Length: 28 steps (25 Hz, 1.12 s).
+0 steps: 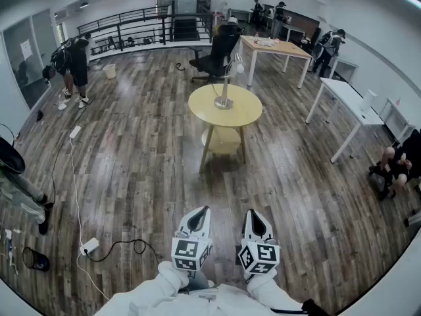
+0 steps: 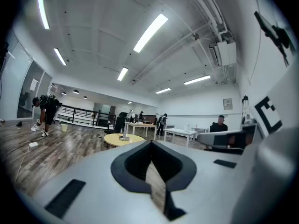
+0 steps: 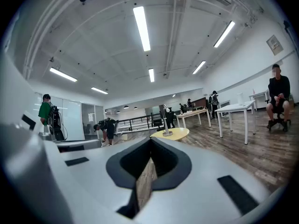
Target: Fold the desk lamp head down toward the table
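Observation:
A silver desk lamp (image 1: 225,87) stands upright on a round yellow table (image 1: 245,114) in the middle of the room, its head (image 1: 238,63) raised. Both grippers hang near my body, well short of the table and level. My left gripper (image 1: 200,210) is shut with nothing in it, and my right gripper (image 1: 252,212) beside it is shut and empty too. The left gripper view looks past its closed jaws (image 2: 150,143) to the lamp (image 2: 125,126) on the table (image 2: 122,138) far off. The right gripper (image 3: 150,141) view has the lamp (image 3: 166,120) on the table (image 3: 172,133) ahead.
Wood floor lies between me and the table. A power strip with black cable (image 1: 90,245) lies at my left. White desks (image 1: 347,99) and a seated person (image 1: 395,166) are at the right. A black office chair (image 1: 214,59) and a wooden table (image 1: 276,47) stand behind the round table.

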{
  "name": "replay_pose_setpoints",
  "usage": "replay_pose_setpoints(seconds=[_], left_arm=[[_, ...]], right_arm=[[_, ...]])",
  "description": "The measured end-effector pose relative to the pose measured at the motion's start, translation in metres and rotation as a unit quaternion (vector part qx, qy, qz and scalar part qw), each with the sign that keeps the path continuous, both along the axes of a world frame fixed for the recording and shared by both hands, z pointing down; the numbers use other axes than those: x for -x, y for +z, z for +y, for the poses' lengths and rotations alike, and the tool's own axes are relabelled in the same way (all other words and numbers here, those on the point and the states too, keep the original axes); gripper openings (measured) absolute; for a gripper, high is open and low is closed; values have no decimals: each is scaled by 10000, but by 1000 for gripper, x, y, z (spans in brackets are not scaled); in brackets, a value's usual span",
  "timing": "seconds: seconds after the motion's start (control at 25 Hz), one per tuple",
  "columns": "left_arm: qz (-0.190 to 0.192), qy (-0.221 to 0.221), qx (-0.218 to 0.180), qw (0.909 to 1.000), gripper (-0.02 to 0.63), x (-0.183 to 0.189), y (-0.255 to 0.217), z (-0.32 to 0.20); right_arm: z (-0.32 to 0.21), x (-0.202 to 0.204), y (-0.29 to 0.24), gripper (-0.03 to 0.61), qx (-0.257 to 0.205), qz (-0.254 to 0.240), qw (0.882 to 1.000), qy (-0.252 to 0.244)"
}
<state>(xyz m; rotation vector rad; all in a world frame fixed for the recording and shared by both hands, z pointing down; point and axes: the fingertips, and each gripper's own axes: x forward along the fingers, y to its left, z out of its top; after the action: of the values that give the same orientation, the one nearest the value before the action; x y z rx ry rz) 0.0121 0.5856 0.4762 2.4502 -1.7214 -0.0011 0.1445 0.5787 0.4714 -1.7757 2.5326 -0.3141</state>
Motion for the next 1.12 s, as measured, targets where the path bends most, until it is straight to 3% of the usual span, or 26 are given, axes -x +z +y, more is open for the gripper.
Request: replay_pose_setpoints(seconds=[0.36, 1.12], left_arm=[[-51, -3, -91, 9999, 0, 5, -2, -73], [-101, 157, 3, 9998, 0, 65, 5, -293]], right_arm=[[-65, 4, 5, 12, -65, -5, 10000, -52], [-292, 69, 2, 12, -104, -162, 9998, 63]])
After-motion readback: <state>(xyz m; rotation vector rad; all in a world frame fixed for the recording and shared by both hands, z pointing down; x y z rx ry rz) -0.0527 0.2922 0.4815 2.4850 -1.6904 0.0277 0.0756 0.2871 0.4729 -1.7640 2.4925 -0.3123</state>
